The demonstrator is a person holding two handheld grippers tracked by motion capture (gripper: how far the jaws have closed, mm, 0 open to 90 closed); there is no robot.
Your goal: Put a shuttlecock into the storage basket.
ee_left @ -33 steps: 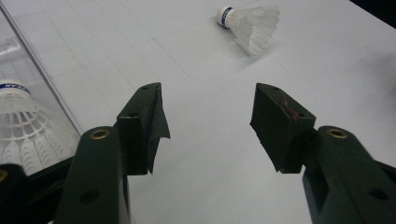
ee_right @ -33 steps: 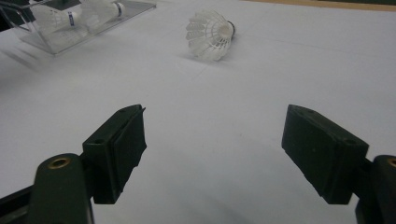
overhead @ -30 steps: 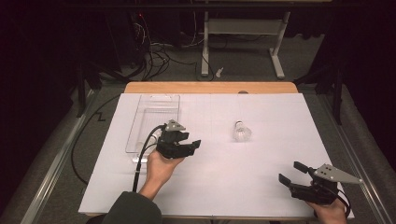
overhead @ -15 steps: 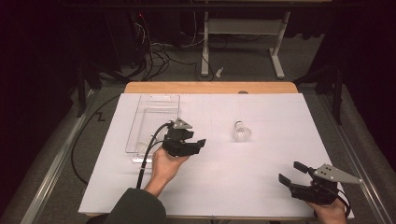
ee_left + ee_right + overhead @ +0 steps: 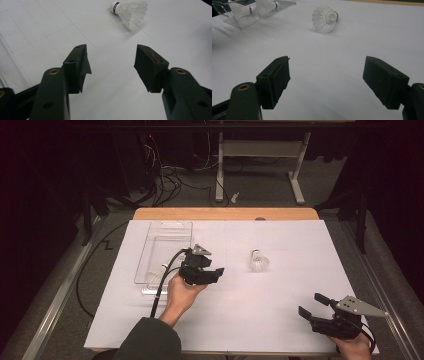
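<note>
Now | left tool [image 5: 216, 271] agape, empty | shuttlecock [image 5: 258, 261] lying apart

— Where does your high view sit?
— Above your side of the table [image 5: 280, 245], looking forward and down, well back.
— And the two tool cameras?
— Each rides low and close over the sheet, looking along its own jaws. All three share the shuttlecock [image 5: 258, 262] [image 5: 131, 11] [image 5: 325, 18].
</note>
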